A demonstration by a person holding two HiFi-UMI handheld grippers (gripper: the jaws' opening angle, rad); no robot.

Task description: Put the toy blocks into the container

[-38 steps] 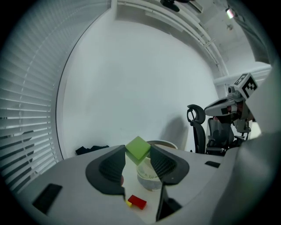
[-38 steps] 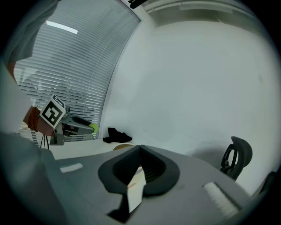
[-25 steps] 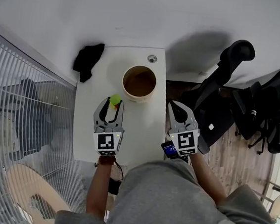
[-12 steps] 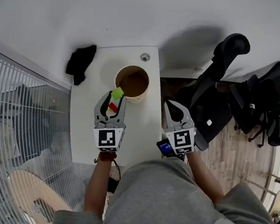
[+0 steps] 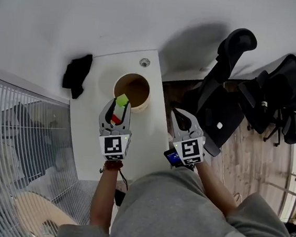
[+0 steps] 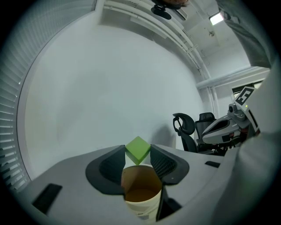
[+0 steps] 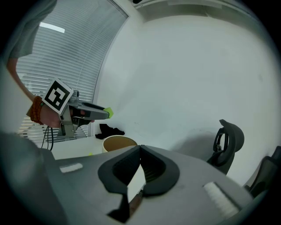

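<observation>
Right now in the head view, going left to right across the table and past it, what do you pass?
black cloth → container → right gripper → office chair. The left gripper, shut on the green block, overlaps the container, so it is left out.

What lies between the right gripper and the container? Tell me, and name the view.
Only bare white table lies between the right gripper and the container. The head view shows that stretch plainly.

No legible words or numbers, coded square markers (image 5: 113, 145) on left gripper (image 5: 119, 105), right gripper (image 5: 181, 116)
</observation>
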